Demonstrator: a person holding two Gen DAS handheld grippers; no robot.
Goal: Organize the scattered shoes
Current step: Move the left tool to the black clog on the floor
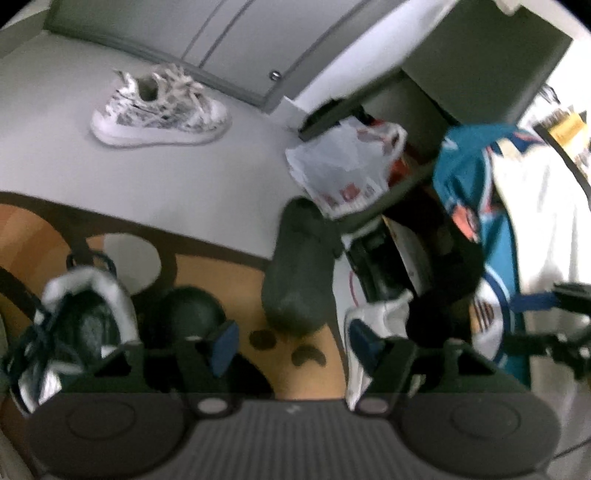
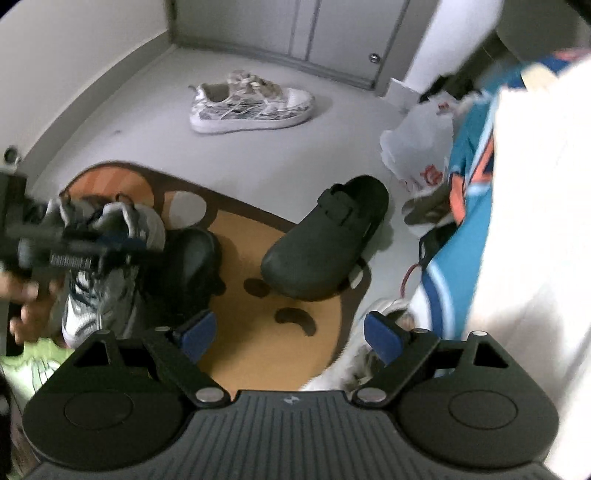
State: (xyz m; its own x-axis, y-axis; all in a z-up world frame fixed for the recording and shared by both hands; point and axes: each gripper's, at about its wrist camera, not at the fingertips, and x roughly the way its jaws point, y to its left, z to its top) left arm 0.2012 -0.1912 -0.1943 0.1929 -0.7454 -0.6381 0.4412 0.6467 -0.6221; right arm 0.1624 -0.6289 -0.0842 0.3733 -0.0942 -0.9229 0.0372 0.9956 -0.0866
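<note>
A white patterned sneaker (image 1: 159,110) lies on the grey floor far ahead; it also shows in the right wrist view (image 2: 251,105). A black clog (image 1: 299,266) (image 2: 325,236) lies half on an orange mat (image 2: 255,328). A second black clog (image 2: 188,266) and a grey-and-white sneaker (image 2: 107,258) sit at the mat's left; both appear in the left wrist view (image 1: 192,310) (image 1: 81,317). My left gripper (image 1: 295,345) is open and empty above the mat. My right gripper (image 2: 291,334) is open and empty above the mat. Another white sneaker (image 2: 362,354) lies partly hidden under its right finger.
A closed grey door (image 2: 295,33) stands behind the patterned sneaker. A white plastic bag (image 1: 343,162) and a low shelf (image 1: 413,184) crowd the right side. A teal-and-white garment (image 2: 498,221) hangs close on the right. A light green shoe (image 2: 33,365) sits at the lower left.
</note>
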